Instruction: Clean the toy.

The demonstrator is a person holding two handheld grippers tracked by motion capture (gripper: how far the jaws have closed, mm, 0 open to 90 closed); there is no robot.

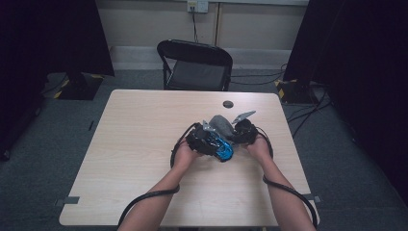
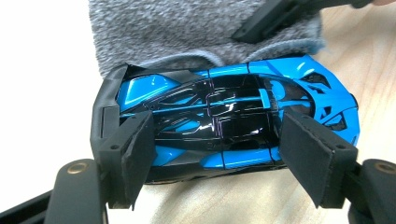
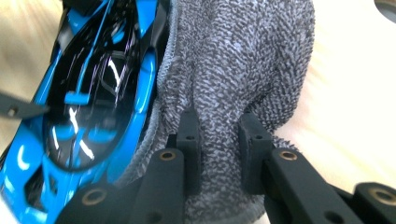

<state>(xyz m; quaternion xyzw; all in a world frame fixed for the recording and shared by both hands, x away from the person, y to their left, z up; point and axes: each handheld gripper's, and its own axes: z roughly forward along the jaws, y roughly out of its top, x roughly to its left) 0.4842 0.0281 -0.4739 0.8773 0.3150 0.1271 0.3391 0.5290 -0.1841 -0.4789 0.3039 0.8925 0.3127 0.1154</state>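
Two very different grabs: left claw (image 2: 215, 154) clamps the glossy, hard, probably slippery toy car (image 2: 233, 116) across its body; right claw (image 3: 218, 149) pinches a fold of soft grey cloth (image 3: 243, 60).

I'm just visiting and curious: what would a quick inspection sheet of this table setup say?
Surface: pale wooden table, round grommet near far edge.
Job's things: blue toy car; grey cloth against its side.
Clutter: nothing seen.
Grippers: left gripper straddles the car; right gripper pinches the cloth.
Cables: black cable trails from each gripper.
Surroundings: black folding chair, wall socket, dark curtains.
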